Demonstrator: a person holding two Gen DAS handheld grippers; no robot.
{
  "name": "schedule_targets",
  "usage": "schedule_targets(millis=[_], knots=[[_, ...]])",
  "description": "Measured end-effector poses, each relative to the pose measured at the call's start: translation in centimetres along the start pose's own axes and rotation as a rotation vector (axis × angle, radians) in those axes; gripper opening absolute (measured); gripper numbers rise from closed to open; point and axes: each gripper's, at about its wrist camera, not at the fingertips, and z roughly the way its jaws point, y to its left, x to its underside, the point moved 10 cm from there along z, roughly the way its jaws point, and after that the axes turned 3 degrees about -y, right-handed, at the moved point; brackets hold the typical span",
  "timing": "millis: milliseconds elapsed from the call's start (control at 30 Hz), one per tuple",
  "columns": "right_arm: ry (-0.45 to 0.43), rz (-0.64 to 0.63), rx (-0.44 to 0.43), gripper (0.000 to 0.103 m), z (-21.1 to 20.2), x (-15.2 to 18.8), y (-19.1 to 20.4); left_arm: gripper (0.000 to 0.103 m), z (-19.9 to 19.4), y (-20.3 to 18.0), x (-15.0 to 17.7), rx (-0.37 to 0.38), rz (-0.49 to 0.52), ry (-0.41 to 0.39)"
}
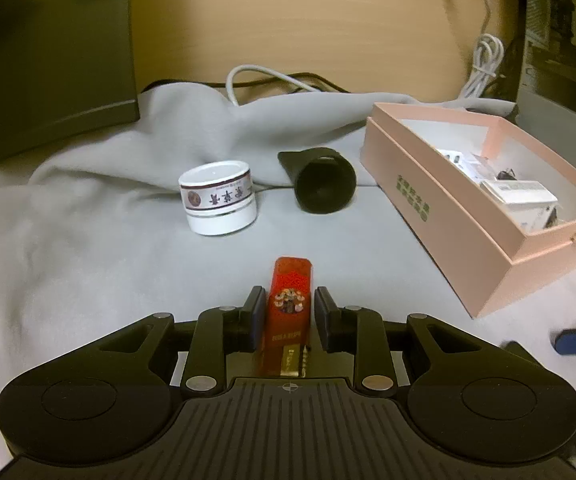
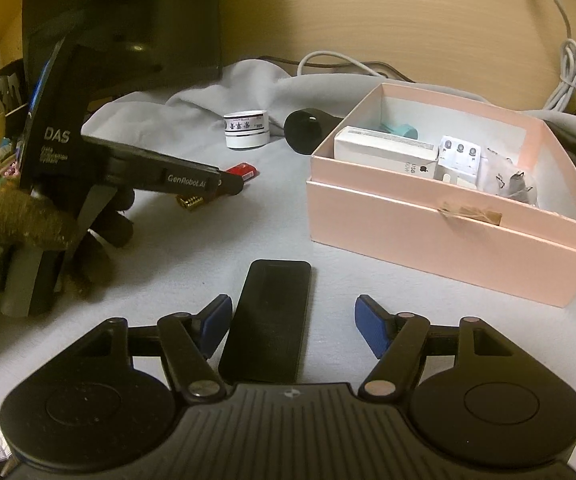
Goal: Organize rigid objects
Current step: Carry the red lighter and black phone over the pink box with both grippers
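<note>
A red lighter (image 1: 289, 304) lies on the grey cloth between the fingers of my left gripper (image 1: 288, 306). The jaws stand narrowly open, with small gaps to the lighter on both sides. The right wrist view shows that gripper (image 2: 224, 186) low over the lighter (image 2: 242, 171). My right gripper (image 2: 292, 326) is open around a flat black device (image 2: 268, 322) lying on the cloth; its left pad is close to the device, its right pad well apart. A pink open box (image 1: 484, 200) (image 2: 448, 208) holds white boxes and small packets.
A white round jar (image 1: 219, 197) (image 2: 247, 128) and a black cylinder on its side (image 1: 324, 184) (image 2: 304, 130) sit farther back on the cloth. White cables (image 1: 484, 60) hang by the wooden back wall. A dark monitor (image 2: 128, 20) stands at left.
</note>
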Motion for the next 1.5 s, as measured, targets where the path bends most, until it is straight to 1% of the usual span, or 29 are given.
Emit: schedule_targets(millis=[100,167,200,233,333,467,567,633,667,733,800,900,933,1000,1067,1133,1233,1367,1500], knots=[[-0.004,-0.006,-0.005,0.064,-0.1,0.0,0.1,0.027,-0.4,-0.3,0.2,0.015,0.026,-0.008],[-0.010,-0.021,-0.021,0.050,-0.2,0.1,0.5,0.027,-0.8,-0.4,0.5,0.035,0.011,-0.007],[-0.013,-0.032,-0.032,0.046,-0.4,0.1,0.7,0.027,-1.1,-0.5,0.8,0.049,0.007,-0.008],[-0.014,-0.042,-0.042,0.040,-0.5,0.2,0.9,0.027,-1.5,-0.7,1.0,0.056,0.008,-0.011],[-0.015,-0.053,-0.044,0.040,-0.6,0.2,1.1,0.027,-3.0,-1.6,1.9,0.069,0.022,-0.010],[-0.010,-0.043,-0.050,0.040,-0.7,0.2,1.0,0.027,-5.3,-3.4,3.5,0.104,0.045,0.003],[-0.003,-0.045,-0.052,0.039,-1.1,0.4,0.7,0.027,-6.7,-4.4,4.4,0.128,0.003,0.001],[0.004,-0.048,-0.040,0.039,-1.7,0.8,0.1,0.027,-7.4,-4.7,4.9,0.134,-0.048,0.001],[0.009,-0.048,-0.030,0.039,-2.2,1.0,-0.3,0.027,-7.6,-4.9,5.1,0.135,-0.056,0.005],[0.018,-0.044,-0.011,0.039,-3.1,1.5,-1.2,0.027,-8.1,-5.8,5.3,0.153,-0.040,0.009],[0.026,-0.034,0.013,0.039,-4.1,2.1,-2.3,0.027,-8.4,-6.7,5.6,0.192,-0.017,0.014],[0.028,-0.027,0.047,0.039,-5.3,2.9,-3.8,0.027,-8.6,-7.8,5.7,0.189,-0.009,0.027],[0.027,-0.025,0.057,0.039,-5.7,3.1,-4.1,0.027,-8.7,-8.1,5.7,0.202,-0.018,0.031],[0.017,-0.023,0.066,0.039,-6.4,3.6,-4.7,0.025,-8.9,-9.2,6.0,0.257,-0.042,0.029],[-0.001,-0.020,0.067,0.039,-6.7,4.1,-5.1,0.026,-9.0,-10.3,6.3,0.295,-0.067,0.004],[-0.015,-0.016,0.068,0.040,-6.8,4.4,-5.2,0.026,-9.1,-10.8,6.4,0.281,-0.057,-0.011],[-0.026,-0.029,0.084,0.040,-6.8,4.4,-5.0,0.026,-9.3,-11.2,6.4,0.259,-0.045,0.010],[-0.026,-0.034,0.073,0.041,-6.2,3.9,-5.0,0.027,-9.5,-11.8,6.5,0.212,0.015,0.022],[-0.017,-0.060,0.074,0.039,-6.3,3.9,-4.5,0.027,-9.8,-12.4,6.8,0.150,0.048,-0.013]])
